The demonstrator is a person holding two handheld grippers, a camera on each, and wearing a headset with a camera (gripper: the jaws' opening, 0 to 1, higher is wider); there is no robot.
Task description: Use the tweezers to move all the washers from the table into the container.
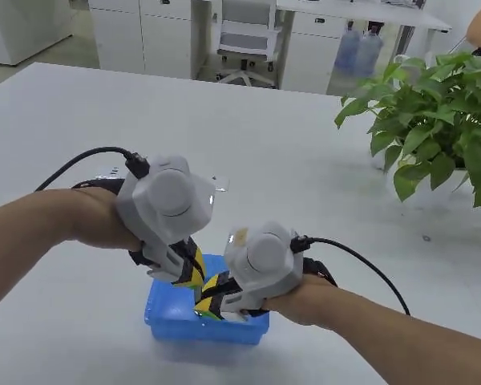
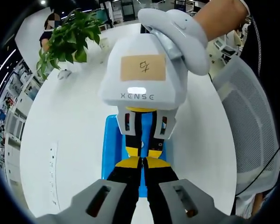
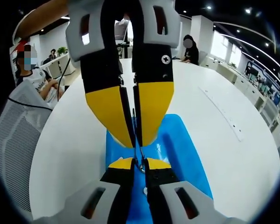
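Note:
The blue container [image 1: 172, 317] sits on the white table near me, and both grippers meet tip to tip above it. My left gripper [image 1: 194, 277] comes in from the left and my right gripper [image 1: 211, 298] from the right. In the right gripper view the thin metal tweezers [image 3: 134, 121] run between the left gripper's [image 3: 135, 140] yellow jaws down into the right gripper's [image 3: 139, 164] tips. Both pairs of jaws are shut around them. A small pale washer [image 3: 145, 190] lies on the container's floor [image 3: 177, 144]. The left gripper [image 2: 142, 160] faces the right gripper [image 2: 143, 148] over the container [image 2: 111, 140].
A potted plant [image 1: 433, 120] stands at the table's right side. A thin white strip [image 3: 224, 112] lies on the table beyond the container. An office chair [image 1: 244, 40] and cabinets stand past the far edge. People sit in the background.

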